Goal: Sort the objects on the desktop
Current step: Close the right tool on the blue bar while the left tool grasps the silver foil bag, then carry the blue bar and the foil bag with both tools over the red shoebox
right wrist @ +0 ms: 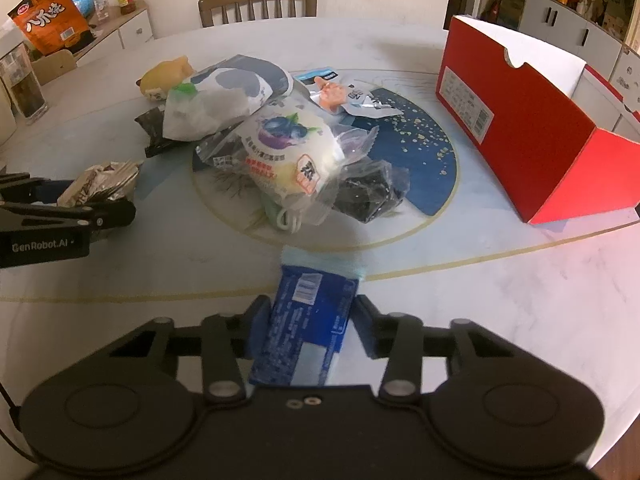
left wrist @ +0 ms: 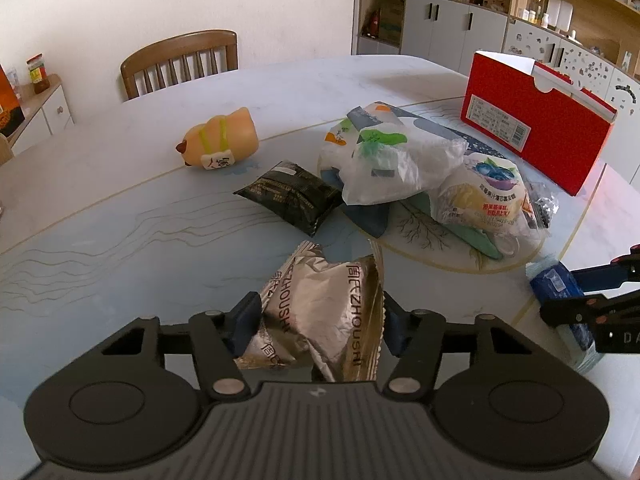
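A crumpled silver snack packet (left wrist: pixel 324 320) lies on the table between the pads of my left gripper (left wrist: pixel 320 314), and both pads press its sides. A blue wrapped packet (right wrist: pixel 308 320) sits between the pads of my right gripper (right wrist: pixel 310 322), touched on both edges. In the left wrist view the right gripper (left wrist: pixel 560 300) with the blue packet (left wrist: pixel 556 284) shows at the right edge. In the right wrist view the left gripper (right wrist: pixel 92 200) shows at the left with the silver packet (right wrist: pixel 100 184). An open red box (right wrist: pixel 520 128) stands at the right.
A pile of wrapped snacks lies mid-table: a blueberry bread packet (right wrist: pixel 288 152), white bags (left wrist: pixel 392 160), a black packet (left wrist: pixel 292 196) and dark wrapped items (right wrist: pixel 368 192). A yellow toy (left wrist: pixel 220 140) lies behind. A wooden chair (left wrist: pixel 180 60) stands at the far edge.
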Action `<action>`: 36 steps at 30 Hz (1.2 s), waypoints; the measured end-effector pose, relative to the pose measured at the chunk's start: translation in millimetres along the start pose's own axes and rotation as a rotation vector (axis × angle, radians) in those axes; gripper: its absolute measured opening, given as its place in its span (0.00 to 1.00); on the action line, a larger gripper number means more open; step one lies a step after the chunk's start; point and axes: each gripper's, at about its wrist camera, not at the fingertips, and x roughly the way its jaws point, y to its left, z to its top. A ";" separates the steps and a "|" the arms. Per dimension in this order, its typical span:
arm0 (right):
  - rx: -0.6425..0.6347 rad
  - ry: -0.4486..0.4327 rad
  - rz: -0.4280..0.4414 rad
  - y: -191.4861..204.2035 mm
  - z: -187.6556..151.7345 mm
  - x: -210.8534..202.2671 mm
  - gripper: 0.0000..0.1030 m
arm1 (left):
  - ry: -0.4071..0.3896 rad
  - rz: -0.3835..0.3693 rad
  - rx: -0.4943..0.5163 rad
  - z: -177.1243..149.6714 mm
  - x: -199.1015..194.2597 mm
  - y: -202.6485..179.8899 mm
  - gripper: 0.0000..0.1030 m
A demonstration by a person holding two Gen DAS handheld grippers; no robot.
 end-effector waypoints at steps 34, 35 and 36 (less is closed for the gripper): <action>0.055 -0.141 0.014 -19.0 18.0 -69.8 0.36 | -0.065 -0.063 -0.075 9.9 -65.4 10.3 0.52; 0.058 -0.149 0.016 -19.1 19.9 -74.3 0.36 | -0.071 -0.067 -0.070 11.1 -68.7 9.7 0.52; 0.060 -0.156 0.019 -19.1 21.5 -78.0 0.36 | -0.076 -0.071 -0.065 12.6 -72.0 8.9 0.52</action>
